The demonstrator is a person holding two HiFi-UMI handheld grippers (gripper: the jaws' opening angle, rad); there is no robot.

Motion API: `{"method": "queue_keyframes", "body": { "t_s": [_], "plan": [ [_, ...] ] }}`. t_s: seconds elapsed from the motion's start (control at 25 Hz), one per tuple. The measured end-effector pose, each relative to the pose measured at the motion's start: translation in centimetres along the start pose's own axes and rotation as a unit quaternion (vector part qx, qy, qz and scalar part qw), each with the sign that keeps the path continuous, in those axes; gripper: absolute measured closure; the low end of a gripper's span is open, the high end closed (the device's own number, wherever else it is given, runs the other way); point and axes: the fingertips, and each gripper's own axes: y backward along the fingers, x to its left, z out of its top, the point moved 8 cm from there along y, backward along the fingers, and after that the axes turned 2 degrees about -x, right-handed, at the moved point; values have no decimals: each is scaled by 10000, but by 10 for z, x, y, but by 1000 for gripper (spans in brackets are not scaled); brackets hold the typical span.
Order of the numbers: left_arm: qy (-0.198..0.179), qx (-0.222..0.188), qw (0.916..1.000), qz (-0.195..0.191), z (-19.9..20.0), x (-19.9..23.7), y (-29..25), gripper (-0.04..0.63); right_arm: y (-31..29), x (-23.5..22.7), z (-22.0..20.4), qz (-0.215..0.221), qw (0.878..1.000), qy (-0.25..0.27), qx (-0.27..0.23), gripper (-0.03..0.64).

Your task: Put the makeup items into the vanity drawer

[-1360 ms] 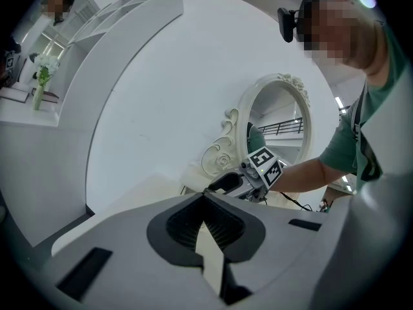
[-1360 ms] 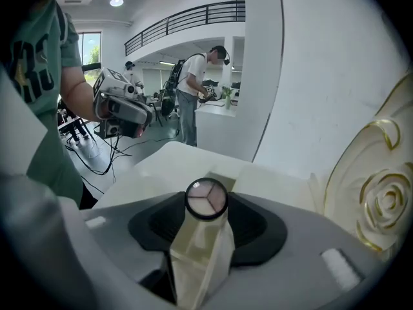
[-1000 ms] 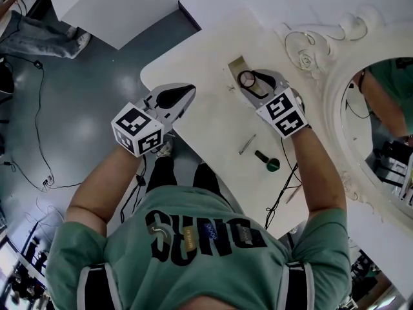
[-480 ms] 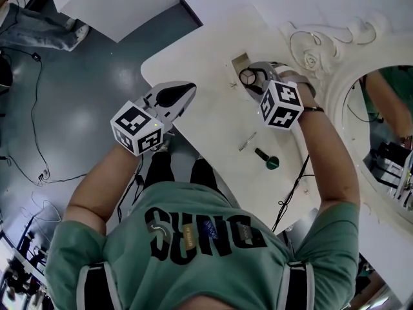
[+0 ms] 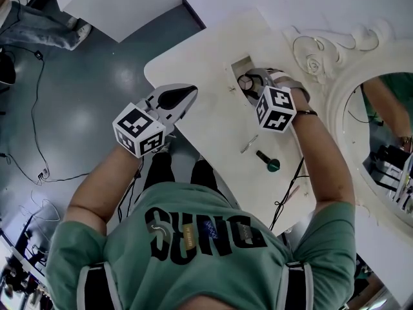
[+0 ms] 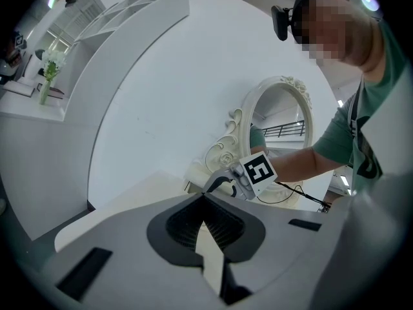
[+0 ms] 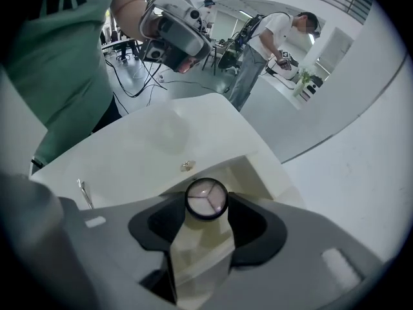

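A round black-rimmed compact [image 7: 206,197] with a pale lid sits between my right gripper's jaws; the right gripper [image 7: 208,206] is shut on it. In the head view that gripper [image 5: 251,84] hovers over the small open drawer [image 5: 239,65] in the white vanity top [image 5: 206,118], the compact [image 5: 245,80] just above the opening. A thin metal tool [image 5: 248,143] and a dark green-capped tube [image 5: 266,161] lie on the top nearer me. My left gripper [image 5: 191,90] is shut and empty, held off the vanity's left edge.
The ornate white oval mirror [image 5: 381,108] rises at the right, its carved frame [image 5: 310,50] close behind the drawer. A black cable [image 5: 284,192] trails over the near edge. A small drawer knob [image 7: 187,166] shows. A person [image 7: 271,37] stands at a far counter.
My right gripper has turned and shifted left with the compact, bringing it over the drawer opening. The left gripper has barely moved.
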Motion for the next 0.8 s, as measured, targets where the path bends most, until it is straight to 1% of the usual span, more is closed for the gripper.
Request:
{"method": "queue_keyframes", "body": {
  "t_s": [0.36, 0.6, 0.8],
  "plan": [
    [34, 9, 10000, -12, -2, 0, -4, 592, -5, 3, -1, -60, 9993, 322, 187, 399],
    [0, -1, 10000, -23, -1, -2, -4, 592, -5, 3, 0, -70, 9993, 339, 167, 397],
    [-3, 22, 10000, -20, -1, -3, -4, 592, -4, 2, -1, -64, 9997, 222, 70, 391]
  ]
}}
